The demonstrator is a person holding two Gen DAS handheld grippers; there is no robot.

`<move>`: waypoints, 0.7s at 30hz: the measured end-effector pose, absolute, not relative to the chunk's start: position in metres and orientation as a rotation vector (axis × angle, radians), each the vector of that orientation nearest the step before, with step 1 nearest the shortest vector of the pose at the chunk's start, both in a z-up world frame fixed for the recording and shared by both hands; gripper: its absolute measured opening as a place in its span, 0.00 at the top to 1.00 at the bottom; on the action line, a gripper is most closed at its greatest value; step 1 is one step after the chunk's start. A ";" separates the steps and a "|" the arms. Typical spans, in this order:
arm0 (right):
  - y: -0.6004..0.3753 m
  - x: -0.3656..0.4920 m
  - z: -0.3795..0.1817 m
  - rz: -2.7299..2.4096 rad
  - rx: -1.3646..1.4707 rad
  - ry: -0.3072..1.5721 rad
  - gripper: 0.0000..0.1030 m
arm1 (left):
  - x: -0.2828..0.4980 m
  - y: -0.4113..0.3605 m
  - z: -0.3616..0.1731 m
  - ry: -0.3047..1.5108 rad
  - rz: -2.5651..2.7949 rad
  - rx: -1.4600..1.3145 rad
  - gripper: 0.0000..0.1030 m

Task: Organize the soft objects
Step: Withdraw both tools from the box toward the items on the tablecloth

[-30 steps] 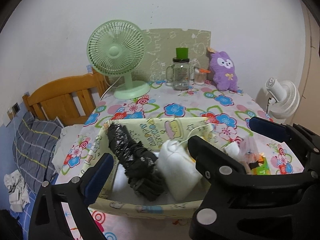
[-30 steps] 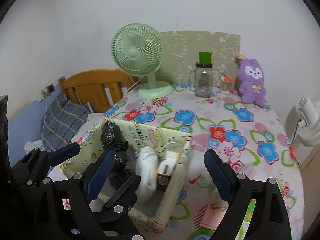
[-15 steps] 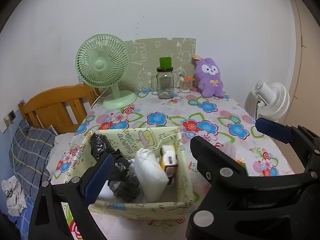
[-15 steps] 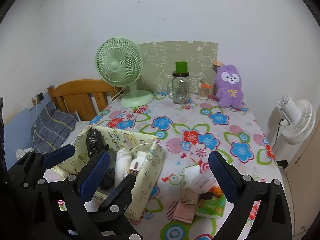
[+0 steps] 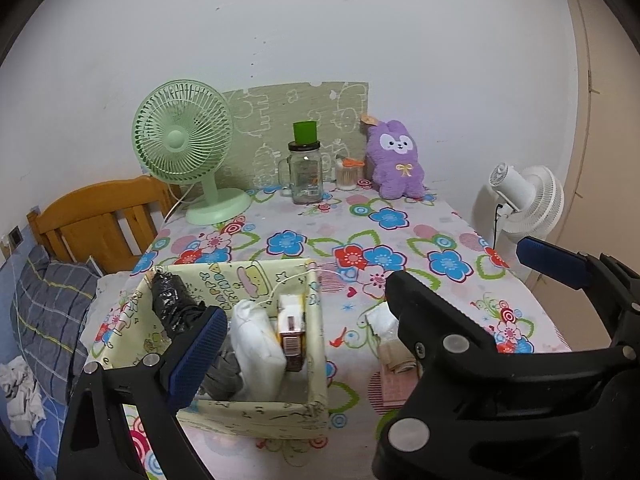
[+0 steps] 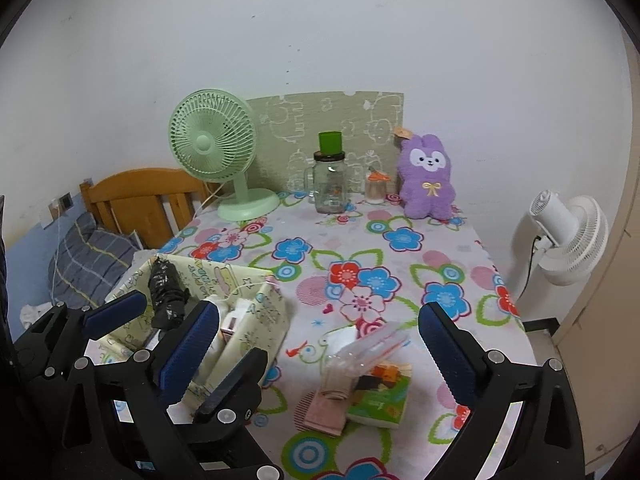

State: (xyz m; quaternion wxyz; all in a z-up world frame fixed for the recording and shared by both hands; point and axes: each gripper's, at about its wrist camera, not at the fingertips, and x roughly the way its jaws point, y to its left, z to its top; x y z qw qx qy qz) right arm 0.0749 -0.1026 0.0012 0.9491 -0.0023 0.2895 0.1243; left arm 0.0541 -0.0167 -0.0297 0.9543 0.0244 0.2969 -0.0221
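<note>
Two tools sit low in view, side by side over the near edge of the desk (image 5: 404, 240), which has a flower-print cloth.

1. R tool (image 6: 316, 312): jaws have just been opening and now stand spread wide. Nothing is btw. the blue pads (image 6: 444, 352) and they touch nothing. Below the gap lie a clear plastic pouch (image 6: 368, 348), a beige rolled cloth (image 6: 336, 384), a pink folded cloth (image 6: 324, 412) and a green-covered booklet (image 6: 380, 400).
2. L tool (image 5: 308, 304): jaws spread, empty. Left pad (image 5: 196, 356) hangs in front of the pale yellow printed fabric box (image 5: 248, 416); contact w/ the box cannot be told. In the right wrist view, one L finger crosses in front of the R tool's left finger.
3. Box contents:
 - black crinkled bundle (image 5: 172, 304), long axis tilted, upper end leaning to the rear left corner;
 - white soft pack (image 5: 256, 340), standing on edge, long axis running front to back;
 - small brown-and-white carton (image 5: 292, 336), upright, just beside the pack at the right wall.
4. Purple plush rabbit (image 5: 398, 164): upright at the rear of the desk, face toward both cameras, back against a green wall panel (image 5: 280, 120), well apart from both tools.
5. Pose: both tools pitch down toward the desk, fingers fwd., pads facing inward.
</note>
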 end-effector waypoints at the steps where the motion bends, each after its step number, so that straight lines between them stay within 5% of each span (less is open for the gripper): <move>1: -0.105 0.074 0.001 0.248 -0.004 0.589 0.02 | 0.054 -0.019 -0.030 0.603 -0.047 0.047 0.04; 21: -0.153 0.073 -0.033 0.192 0.017 0.648 0.01 | 0.061 -0.066 -0.066 0.705 -0.129 0.052 0.12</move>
